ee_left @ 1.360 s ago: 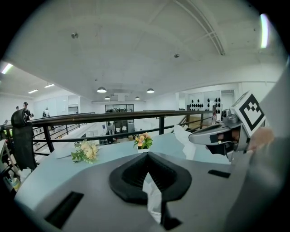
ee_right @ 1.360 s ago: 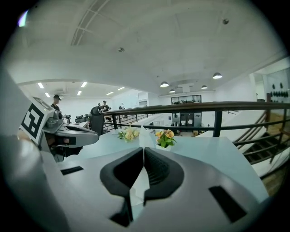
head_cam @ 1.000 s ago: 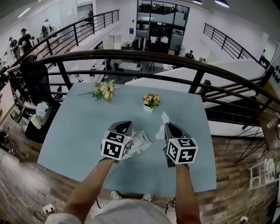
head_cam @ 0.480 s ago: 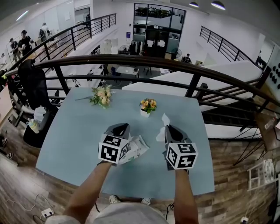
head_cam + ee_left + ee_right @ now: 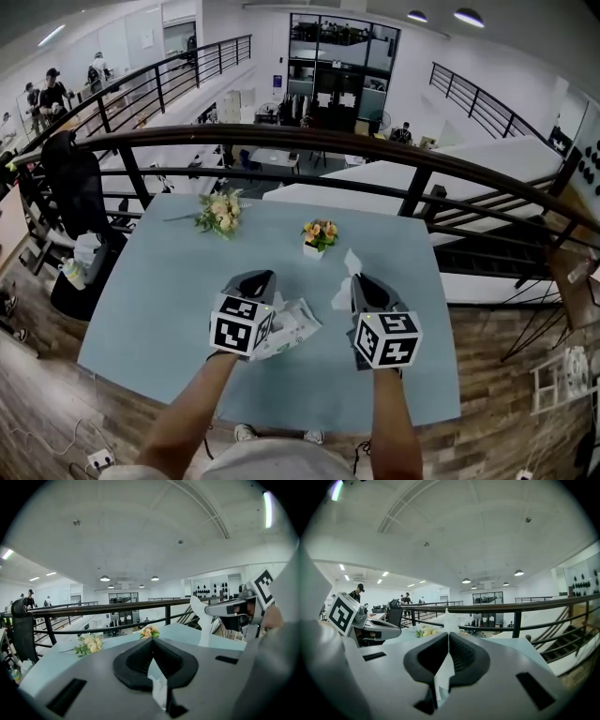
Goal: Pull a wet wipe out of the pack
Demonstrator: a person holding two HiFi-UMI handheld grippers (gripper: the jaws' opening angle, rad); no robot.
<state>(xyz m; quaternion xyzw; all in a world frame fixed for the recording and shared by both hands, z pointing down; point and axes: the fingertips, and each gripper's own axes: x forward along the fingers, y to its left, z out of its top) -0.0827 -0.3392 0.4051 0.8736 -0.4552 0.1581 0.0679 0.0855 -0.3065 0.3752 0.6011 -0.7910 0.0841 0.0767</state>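
The wet wipe pack (image 5: 292, 323), white with green print, is held just above the light blue table (image 5: 169, 281) at its near middle. My left gripper (image 5: 259, 279) is shut on the pack's edge (image 5: 158, 686), a white strip that shows between the pads. To its right, my right gripper (image 5: 360, 280) is shut on a white wipe (image 5: 346, 277). The wipe stands up free of the pack, and its tip (image 5: 447, 619) pokes out past the jaws. In the left gripper view, the right gripper (image 5: 224, 607) shows with the wipe (image 5: 202, 623) hanging from it.
A small pot of orange flowers (image 5: 320, 234) stands mid-table beyond the grippers. A bouquet (image 5: 218, 214) lies at the far left. A dark railing (image 5: 281, 141) runs behind the table. A chair with a black jacket (image 5: 70, 178) stands off the left edge.
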